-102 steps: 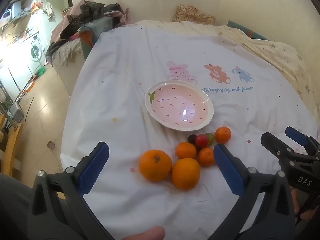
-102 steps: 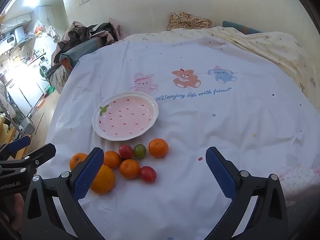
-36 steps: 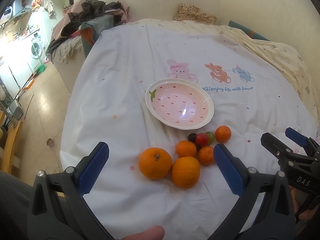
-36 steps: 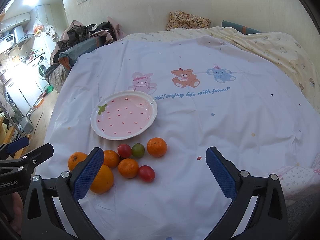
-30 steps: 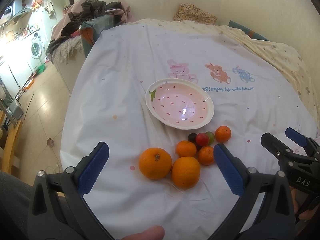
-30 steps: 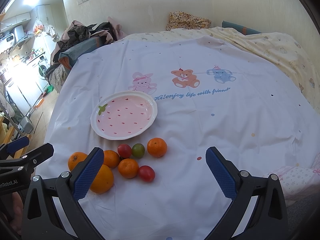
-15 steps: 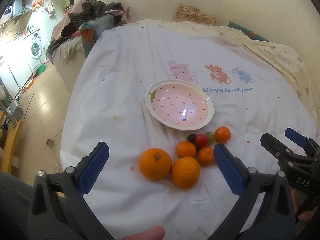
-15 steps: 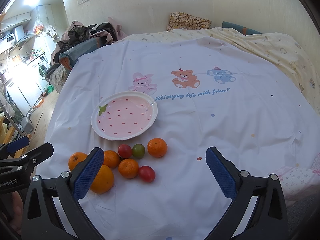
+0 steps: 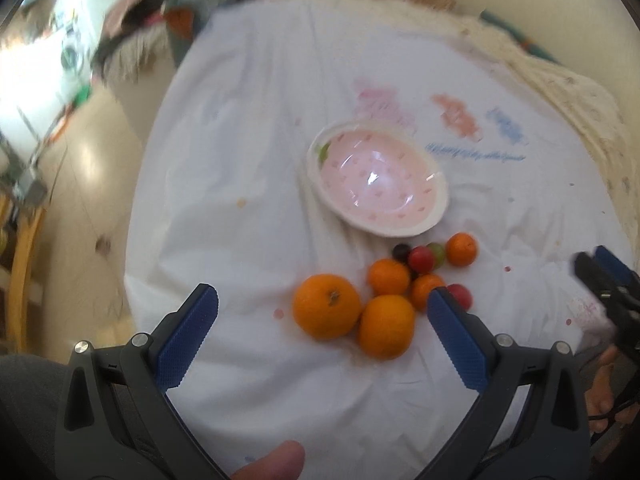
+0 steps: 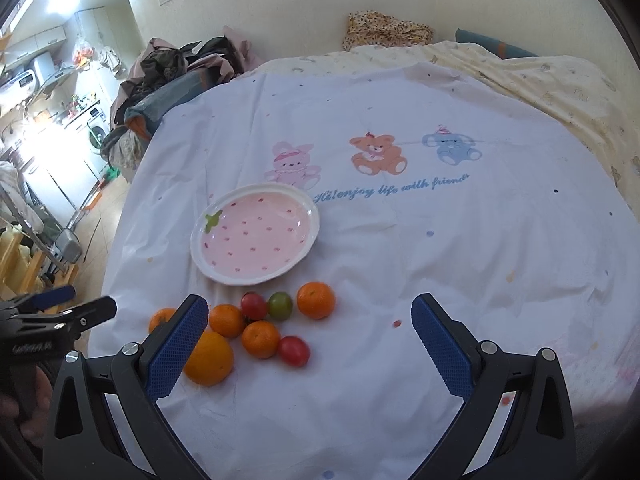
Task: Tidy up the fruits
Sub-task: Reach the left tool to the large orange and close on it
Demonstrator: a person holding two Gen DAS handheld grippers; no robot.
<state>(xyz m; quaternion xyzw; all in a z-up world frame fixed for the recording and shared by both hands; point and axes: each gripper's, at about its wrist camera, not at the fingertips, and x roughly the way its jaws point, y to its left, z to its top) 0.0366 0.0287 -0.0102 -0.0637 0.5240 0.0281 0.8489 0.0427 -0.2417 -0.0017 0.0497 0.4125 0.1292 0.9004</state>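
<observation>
Bare sheet (image 10: 460, 264) right of fruit (image 10: 256, 324)

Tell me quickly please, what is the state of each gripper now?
Left gripper: open, holding nothing, above the oranges.
Right gripper: open, holding nothing.

A bed (image 10: 520, 240) under a white sheet printed with cartoon animals fills the room, backed by a plain cream wall (image 10: 280, 0). At the bed's far left corner lies a heap of clothes (image 10: 176, 68). Beyond the heap, a brightly lit kitchen area holds a washing machine (image 10: 97, 130). Left of the bed runs glossy beige floor (image 9: 100, 160).
</observation>
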